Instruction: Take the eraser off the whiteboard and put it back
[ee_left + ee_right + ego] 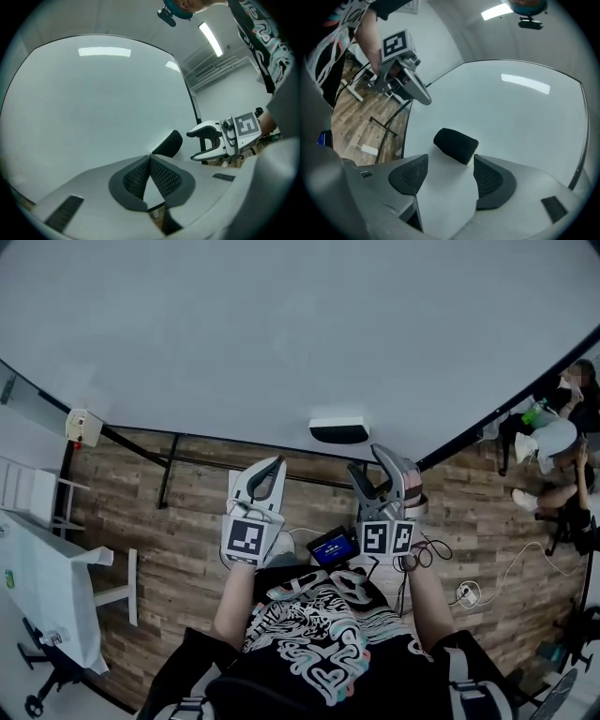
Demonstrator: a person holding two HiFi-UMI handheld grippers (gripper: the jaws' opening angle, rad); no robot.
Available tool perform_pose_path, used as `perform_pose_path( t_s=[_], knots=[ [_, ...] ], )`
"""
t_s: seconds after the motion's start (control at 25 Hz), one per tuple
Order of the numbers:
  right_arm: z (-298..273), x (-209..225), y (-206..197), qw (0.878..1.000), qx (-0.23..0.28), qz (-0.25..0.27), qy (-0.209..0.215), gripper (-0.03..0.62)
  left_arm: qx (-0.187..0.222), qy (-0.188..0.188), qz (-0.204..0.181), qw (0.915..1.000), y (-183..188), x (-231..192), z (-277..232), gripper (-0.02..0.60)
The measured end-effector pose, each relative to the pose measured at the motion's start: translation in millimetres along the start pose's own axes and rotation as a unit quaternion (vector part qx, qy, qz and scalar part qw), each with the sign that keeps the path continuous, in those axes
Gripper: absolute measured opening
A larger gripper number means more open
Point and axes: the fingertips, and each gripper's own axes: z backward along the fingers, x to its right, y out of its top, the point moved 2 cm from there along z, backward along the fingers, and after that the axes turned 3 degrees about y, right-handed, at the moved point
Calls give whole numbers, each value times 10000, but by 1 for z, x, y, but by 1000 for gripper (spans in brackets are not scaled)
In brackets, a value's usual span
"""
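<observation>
Eraser (338, 431) clings to the whiteboard (281, 334) near its lower edge; the left tool (150, 159) is closed and empty, the right tool (450, 161) open just short of it, gripping nothing, so the eraser is either not yet taken or already back

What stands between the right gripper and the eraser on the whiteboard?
Nothing visible does. The eraser sits on the whiteboard just ahead of the right gripper, whose jaws are open; only bare board shows between them.
</observation>
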Motion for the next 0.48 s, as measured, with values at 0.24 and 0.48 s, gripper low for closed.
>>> perform_pose_path(
  t_s=[0.24, 0.48],
  knots=[
    [-10, 4, -5, 9978, -214, 630, -57, 293, 60, -119, -12, 9999, 5, -4, -5, 14],
    [-18, 4, -1, 9912, -58, 1323, -66, 308, 93, -206, 38, 9997, 4, -2, -7, 14]
  ],
)
